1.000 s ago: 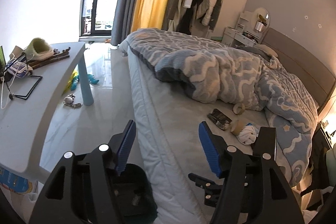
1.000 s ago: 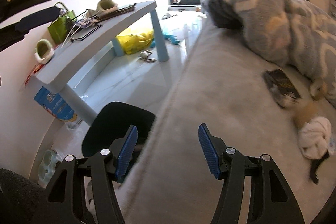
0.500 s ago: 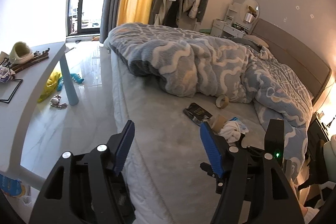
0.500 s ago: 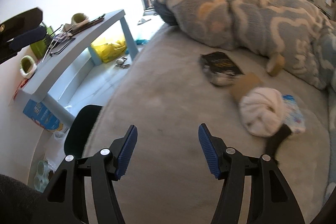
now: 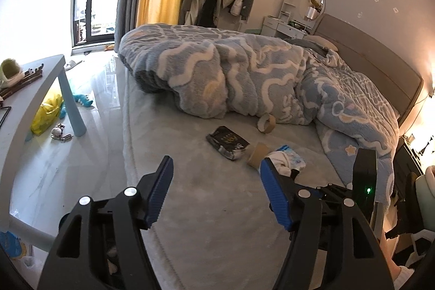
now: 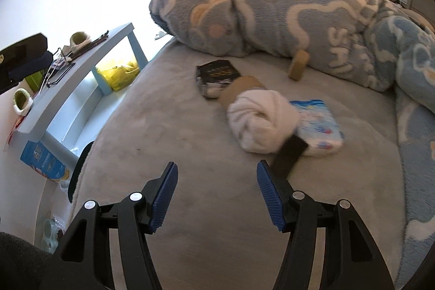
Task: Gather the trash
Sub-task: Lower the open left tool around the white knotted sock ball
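Observation:
Several pieces of trash lie on the grey bed [image 6: 190, 154]. A black wrapper [image 6: 217, 75] [image 5: 227, 142], a cardboard tube [image 6: 239, 89] [image 5: 257, 154], a crumpled white wad [image 6: 261, 121] [image 5: 280, 161], a blue-white tissue pack [image 6: 318, 124] [image 5: 295, 158] and a tape roll [image 6: 298, 64] [image 5: 266, 122] by the duvet. My right gripper [image 6: 216, 195] is open and empty, hovering just short of the wad. My left gripper [image 5: 216, 192] is open and empty, further back over the bed. A black strip [image 6: 288, 154] lies by the wad.
A rumpled blue-grey duvet [image 5: 258, 72] covers the far side of the bed. A pale blue table [image 5: 35, 99] with clutter stands left, a yellow bag [image 5: 46, 113] under it. A black bin [image 6: 78, 167] sits by the bed edge. The other gripper [image 5: 364, 181] shows at right.
Both grippers have swung from the floor and black bin towards the bed. The right one has closed in on the white wad and tissue pack. Both stay open.

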Demonstrator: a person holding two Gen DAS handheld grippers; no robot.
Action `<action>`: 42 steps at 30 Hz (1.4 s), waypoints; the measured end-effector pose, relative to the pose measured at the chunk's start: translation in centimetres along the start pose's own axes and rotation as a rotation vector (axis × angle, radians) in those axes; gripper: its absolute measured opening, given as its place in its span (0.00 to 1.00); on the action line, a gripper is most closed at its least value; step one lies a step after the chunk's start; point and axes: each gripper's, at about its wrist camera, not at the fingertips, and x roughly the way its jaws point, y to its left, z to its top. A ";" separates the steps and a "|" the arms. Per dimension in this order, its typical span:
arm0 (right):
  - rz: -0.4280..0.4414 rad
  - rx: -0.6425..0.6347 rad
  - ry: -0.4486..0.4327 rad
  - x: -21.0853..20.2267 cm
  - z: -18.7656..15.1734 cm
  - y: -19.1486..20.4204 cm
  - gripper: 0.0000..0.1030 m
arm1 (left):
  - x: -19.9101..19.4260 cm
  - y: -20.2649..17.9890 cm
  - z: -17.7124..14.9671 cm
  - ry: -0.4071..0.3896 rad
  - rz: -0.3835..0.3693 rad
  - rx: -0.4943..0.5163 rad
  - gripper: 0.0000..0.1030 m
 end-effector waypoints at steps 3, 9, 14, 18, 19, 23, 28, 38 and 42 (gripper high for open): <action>-0.008 0.010 -0.008 -0.4 -0.1 -0.8 0.60 | 0.6 -1.0 -0.2 0.008 -0.010 0.016 0.68; -0.031 0.026 -0.004 -0.7 -0.1 -2.8 0.60 | 2.1 -2.5 -0.1 0.023 -0.022 0.035 0.69; -0.047 0.032 0.026 0.0 0.1 -4.5 0.57 | 3.5 -3.2 0.2 0.033 -0.034 0.038 0.69; -0.025 0.024 0.039 0.6 0.4 -5.0 0.54 | 4.6 -3.6 0.4 0.042 -0.042 0.040 0.69; -0.025 0.019 0.043 0.7 0.5 -5.0 0.52 | 4.9 -3.8 0.5 0.044 -0.047 0.040 0.69; -0.025 0.006 0.071 1.7 0.7 -5.3 0.49 | 5.9 -4.2 0.5 0.058 -0.053 0.054 0.69; -0.007 -0.011 0.085 2.8 0.9 -5.5 0.46 | 7.2 -4.2 0.6 0.078 -0.075 0.038 0.69; 0.021 -0.047 0.075 2.7 1.2 -6.0 0.28 | 9.0 -4.6 0.5 0.103 -0.068 0.039 0.70; 0.036 -0.038 0.062 2.0 1.0 -6.6 0.27 | 9.6 -5.3 0.1 0.116 -0.064 0.051 0.71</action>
